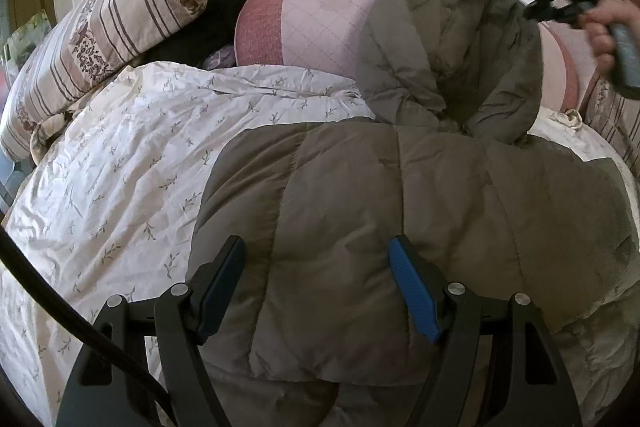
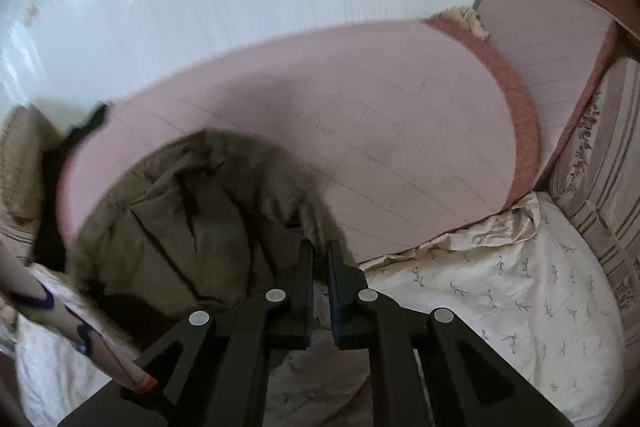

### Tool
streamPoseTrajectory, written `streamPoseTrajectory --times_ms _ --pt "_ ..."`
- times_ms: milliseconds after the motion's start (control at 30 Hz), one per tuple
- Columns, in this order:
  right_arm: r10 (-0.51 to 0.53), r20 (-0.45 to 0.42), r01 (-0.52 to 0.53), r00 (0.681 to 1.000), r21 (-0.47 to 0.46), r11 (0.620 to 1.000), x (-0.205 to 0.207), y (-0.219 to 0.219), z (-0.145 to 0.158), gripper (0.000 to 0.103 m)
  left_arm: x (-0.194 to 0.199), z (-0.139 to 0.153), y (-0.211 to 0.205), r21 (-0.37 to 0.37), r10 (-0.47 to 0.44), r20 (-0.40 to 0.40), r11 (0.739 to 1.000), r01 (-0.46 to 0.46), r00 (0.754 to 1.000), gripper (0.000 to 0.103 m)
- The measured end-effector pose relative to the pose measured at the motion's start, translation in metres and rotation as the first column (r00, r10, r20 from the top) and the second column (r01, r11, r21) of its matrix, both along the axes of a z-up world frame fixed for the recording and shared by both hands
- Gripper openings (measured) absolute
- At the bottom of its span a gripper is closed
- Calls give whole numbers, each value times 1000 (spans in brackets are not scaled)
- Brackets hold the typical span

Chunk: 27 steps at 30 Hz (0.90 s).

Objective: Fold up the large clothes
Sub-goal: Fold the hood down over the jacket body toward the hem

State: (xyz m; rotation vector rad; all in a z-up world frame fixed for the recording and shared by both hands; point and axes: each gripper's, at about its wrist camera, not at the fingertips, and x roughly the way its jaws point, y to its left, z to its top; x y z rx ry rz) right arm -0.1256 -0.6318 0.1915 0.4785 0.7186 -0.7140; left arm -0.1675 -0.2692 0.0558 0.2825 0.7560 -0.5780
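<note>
Olive puffer jacket fills the lower centre of the left view, spread on a floral quilt. The left gripper hovers angled down, fingers wide apart over its body. Farther up, the right gripper is closed, seemingly pinching the hood edge, against a pink cushion.

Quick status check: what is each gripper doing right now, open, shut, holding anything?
Left gripper: open, jaws spread over the olive puffer coat, not clamped.
Right gripper: shut, pinching the edge of the coat's hood.
</note>
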Motion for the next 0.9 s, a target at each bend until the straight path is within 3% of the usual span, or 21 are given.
streamPoseTrajectory --times_ms 167,333,467,567,700,767,833,900 --pt "75 108 -72 991 -35 997 -67 43 33 5 1 10 8 -32 8 4 999 -8 1000 74" --pt "142 225 -132 964 -58 989 -166 109 45 5 6 31 29 -128 45 -2 991 -45 999 74" --pt "175 255 -164 951 -62 984 -241 171 23 5 10 50 47 -245 72 -17 967 -74 997 74" --pt "151 194 -148 969 -32 988 -278 206 -24 4 4 56 46 -298 44 -9 953 -44 999 74" --pt "104 99 -109 990 56 992 -279 201 -91 0 -8 40 19 -284 -49 -44 958 35 998 74" --pt "87 49 -93 995 131 987 -271 188 -119 0 -12 18 -2 -205 -79 -76 977 62 994 74" --pt "69 35 -74 997 163 984 -269 182 -127 0 -12 -6 -22 -89 -72 -98 994 63 993 74" --pt "56 44 -62 997 149 987 -271 181 -120 1 -15 -10 -29 -44 -69 -70 997 66 995 74"
